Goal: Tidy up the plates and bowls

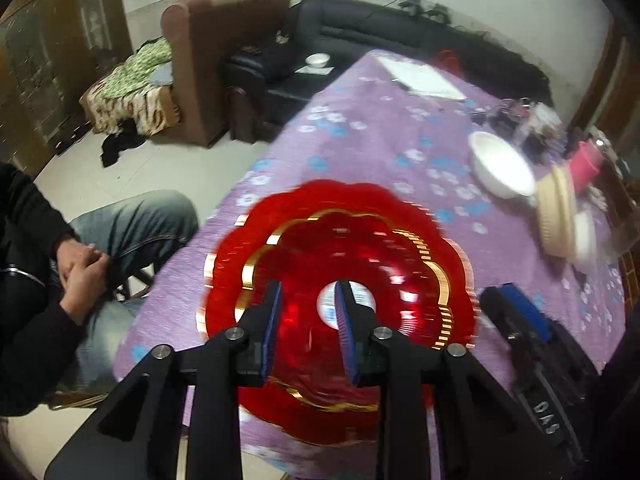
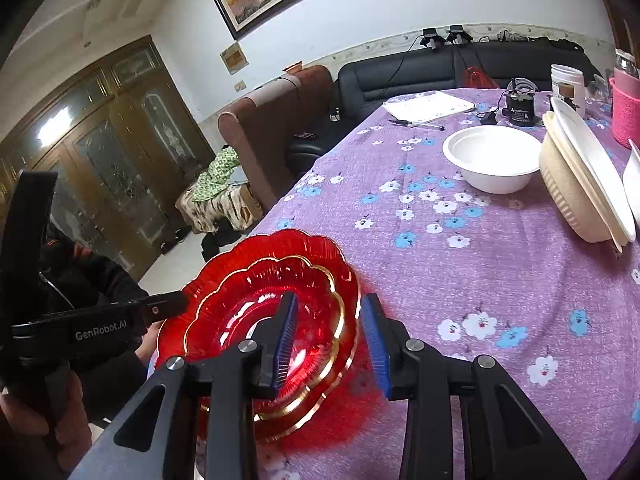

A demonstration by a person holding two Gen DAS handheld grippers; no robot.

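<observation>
Red glass scalloped plates with gold rims (image 1: 340,264) (image 2: 256,316) lie stacked at the near left corner of the purple table; I cannot tell how many. My left gripper (image 1: 308,292) is open above the stack's middle, holding nothing. My right gripper (image 2: 330,304) is open, its fingers straddling the stack's right rim without gripping it. The left gripper's body (image 2: 100,320) shows at the stack's left edge. A white bowl (image 1: 502,168) (image 2: 494,158) stands further back. A tilted beige bowl with a white plate in it (image 1: 558,216) (image 2: 580,184) lies at the right.
The flowered purple tablecloth (image 2: 480,280) covers the table. At the far end lie white papers (image 2: 430,106), a pen (image 2: 420,124), a black device (image 2: 520,110), a white jar (image 2: 568,80) and a pink container (image 2: 626,112). A seated person (image 1: 72,256) is at the left.
</observation>
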